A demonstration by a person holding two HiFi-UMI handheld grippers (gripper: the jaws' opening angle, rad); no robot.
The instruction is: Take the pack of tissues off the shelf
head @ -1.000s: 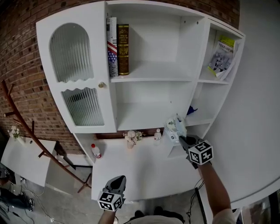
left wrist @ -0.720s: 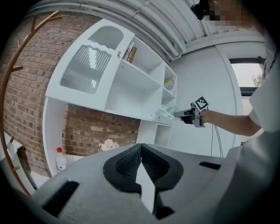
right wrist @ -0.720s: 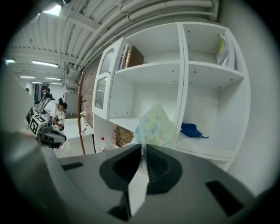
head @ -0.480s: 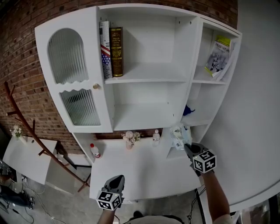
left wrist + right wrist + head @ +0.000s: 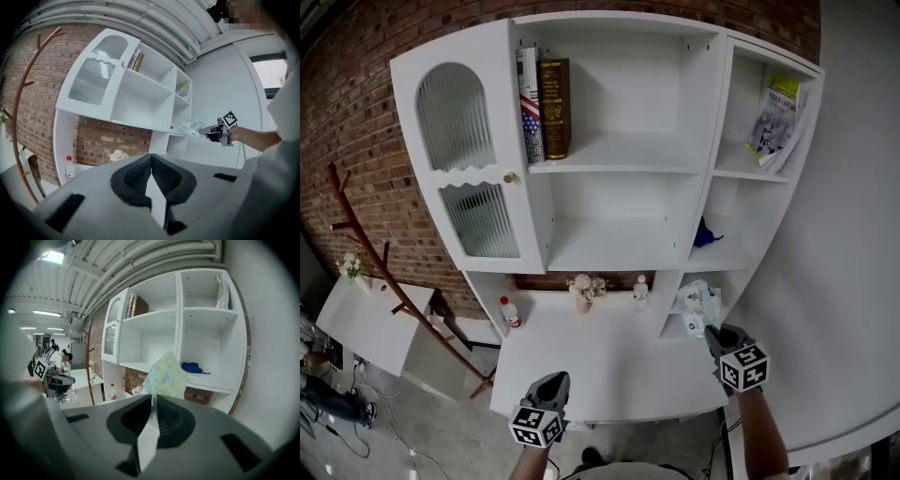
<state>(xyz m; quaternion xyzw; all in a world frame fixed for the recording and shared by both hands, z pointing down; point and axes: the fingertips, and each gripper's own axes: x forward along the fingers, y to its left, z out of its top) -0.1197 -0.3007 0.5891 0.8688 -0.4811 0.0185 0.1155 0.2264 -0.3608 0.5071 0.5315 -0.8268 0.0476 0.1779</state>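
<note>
The pack of tissues (image 5: 698, 305), pale blue-green with small print, hangs in the air in front of the low right compartment of the white shelf unit (image 5: 628, 169). My right gripper (image 5: 714, 333) is shut on the pack's edge. In the right gripper view the pack (image 5: 165, 376) rises from between the closed jaws of that gripper (image 5: 153, 401). The left gripper view shows the tissue pack (image 5: 190, 127) held out by the right gripper (image 5: 212, 132). My left gripper (image 5: 553, 392) hangs low at the counter's front edge, shut with nothing in it (image 5: 151, 168).
Two books (image 5: 542, 108) stand on the top shelf, a magazine (image 5: 773, 122) leans in the upper right compartment, a blue cloth (image 5: 703, 232) lies below it. On the counter (image 5: 609, 361) stand a red-capped bottle (image 5: 510, 312), a small flower pot (image 5: 585, 292) and a small bottle (image 5: 639, 291). A wooden rack (image 5: 384, 291) stands left.
My right gripper has drawn the tissue pack down and to the right, away from the shelf's compartment. The head view has shifted slightly. The left gripper has hardly moved.
</note>
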